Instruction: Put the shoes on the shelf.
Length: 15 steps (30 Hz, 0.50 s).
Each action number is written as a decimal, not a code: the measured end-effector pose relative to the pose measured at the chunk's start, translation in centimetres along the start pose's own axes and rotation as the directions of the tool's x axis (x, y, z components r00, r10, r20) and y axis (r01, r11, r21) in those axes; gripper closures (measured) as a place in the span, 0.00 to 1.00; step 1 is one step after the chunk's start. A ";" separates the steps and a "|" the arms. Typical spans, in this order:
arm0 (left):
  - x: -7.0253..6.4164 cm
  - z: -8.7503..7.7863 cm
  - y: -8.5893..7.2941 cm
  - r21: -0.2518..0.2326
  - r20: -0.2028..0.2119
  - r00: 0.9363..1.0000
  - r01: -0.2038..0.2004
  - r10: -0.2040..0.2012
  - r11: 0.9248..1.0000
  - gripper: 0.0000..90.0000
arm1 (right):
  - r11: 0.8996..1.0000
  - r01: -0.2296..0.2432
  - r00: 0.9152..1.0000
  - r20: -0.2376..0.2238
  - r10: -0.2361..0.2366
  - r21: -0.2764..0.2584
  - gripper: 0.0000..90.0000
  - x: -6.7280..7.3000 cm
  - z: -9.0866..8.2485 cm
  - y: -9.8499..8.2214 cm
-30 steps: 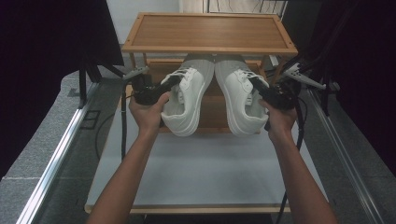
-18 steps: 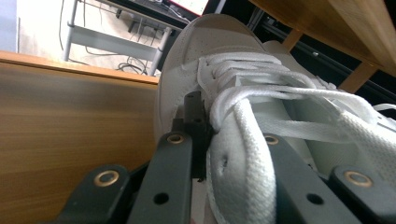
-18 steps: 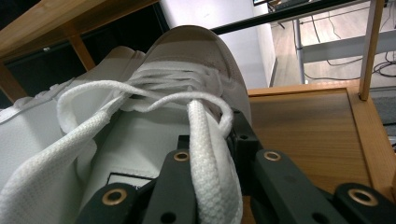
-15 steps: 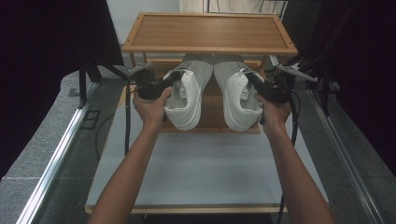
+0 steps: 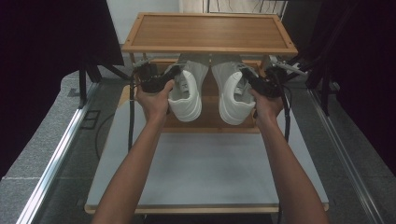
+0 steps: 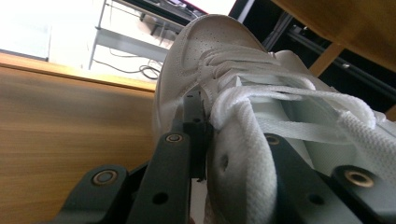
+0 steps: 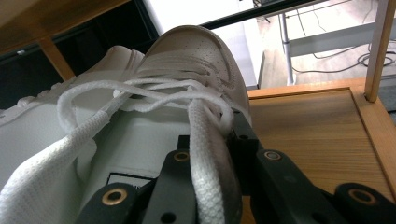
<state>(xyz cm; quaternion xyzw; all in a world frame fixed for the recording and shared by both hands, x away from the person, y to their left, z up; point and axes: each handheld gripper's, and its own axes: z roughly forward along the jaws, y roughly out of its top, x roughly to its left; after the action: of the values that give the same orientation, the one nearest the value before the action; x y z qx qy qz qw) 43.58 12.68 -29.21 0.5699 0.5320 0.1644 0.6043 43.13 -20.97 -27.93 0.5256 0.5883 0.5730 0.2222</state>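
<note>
Both white shoes are carried farther under the wooden rack's (image 5: 210,31) top board than a second ago. One side wall of the left shoe (image 5: 186,93) is clamped in the left tool (image 5: 171,74), and the right shoe (image 5: 232,95) is pinched likewise by the right tool (image 5: 248,78), toes pointing ahead of the jaws, above the lower shelf (image 7: 308,130).

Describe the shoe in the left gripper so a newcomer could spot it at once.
Find the wooden rack at the table's far end. Two white sneakers go toe-first under its top shelf, onto the lower shelf. The left sneaker is the one whose collar the left gripper clamps, beside its twin.
</note>
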 end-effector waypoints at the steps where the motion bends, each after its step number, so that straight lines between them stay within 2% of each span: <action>1: -0.1 0.4 0.0 0.000 -0.009 1.000 -0.001 0.001 1.000 0.90 | 1.000 0.001 1.000 0.006 -0.001 0.001 0.92 0.1 0.2 0.0; 3: -0.2 0.7 -0.1 0.005 -0.020 1.000 -0.002 0.002 1.000 0.90 | 1.000 0.001 1.000 0.017 -0.001 0.003 0.92 0.3 0.6 -0.1; 5: -0.3 0.9 -0.2 -0.001 -0.016 0.999 0.040 -0.040 0.999 0.89 | 1.000 -0.002 0.999 0.032 0.002 0.000 0.92 0.4 1.0 0.0; 8: -0.2 1.3 -0.3 -0.002 -0.031 0.999 0.045 -0.045 0.999 0.89 | 1.000 -0.014 0.999 0.049 0.014 -0.004 0.92 0.5 1.6 -0.1; 9: -0.1 1.8 -0.5 -0.008 -0.039 0.996 0.086 -0.086 0.996 0.89 | 1.000 -0.023 0.998 0.055 0.023 -0.008 0.92 0.5 1.8 -0.1; 10: -0.1 1.8 -0.5 -0.008 -0.039 0.996 0.086 -0.086 0.996 0.88 | 1.000 -0.023 0.998 0.055 0.023 -0.008 0.92 0.5 1.8 -0.1; 11: -0.1 2.0 -0.6 -0.011 -0.047 0.994 0.096 -0.096 0.995 0.87 | 0.999 -0.045 0.997 0.062 0.045 -0.010 0.92 0.8 2.2 -0.1; 13: -0.5 2.3 -0.7 -0.028 -0.068 0.993 0.099 -0.101 0.995 0.86 | 0.999 -0.045 0.997 0.065 0.046 -0.012 0.92 1.2 2.6 -0.1; 14: -0.6 2.4 -0.6 -0.030 -0.068 0.992 0.109 -0.110 0.994 0.85 | 0.999 -0.037 0.996 0.075 0.038 -0.016 0.91 1.5 2.8 -0.1; 15: -0.5 2.5 -0.7 -0.034 -0.057 0.989 0.138 -0.140 0.990 0.82 | 0.999 -0.038 0.996 0.080 0.039 -0.019 0.90 1.6 3.0 -0.1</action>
<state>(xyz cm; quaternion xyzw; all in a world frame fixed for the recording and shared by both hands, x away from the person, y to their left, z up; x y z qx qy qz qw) 45.23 10.77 -30.11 0.5172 0.5856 0.1466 0.6068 45.13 -18.22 -28.24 0.5575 0.5637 0.5606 0.2391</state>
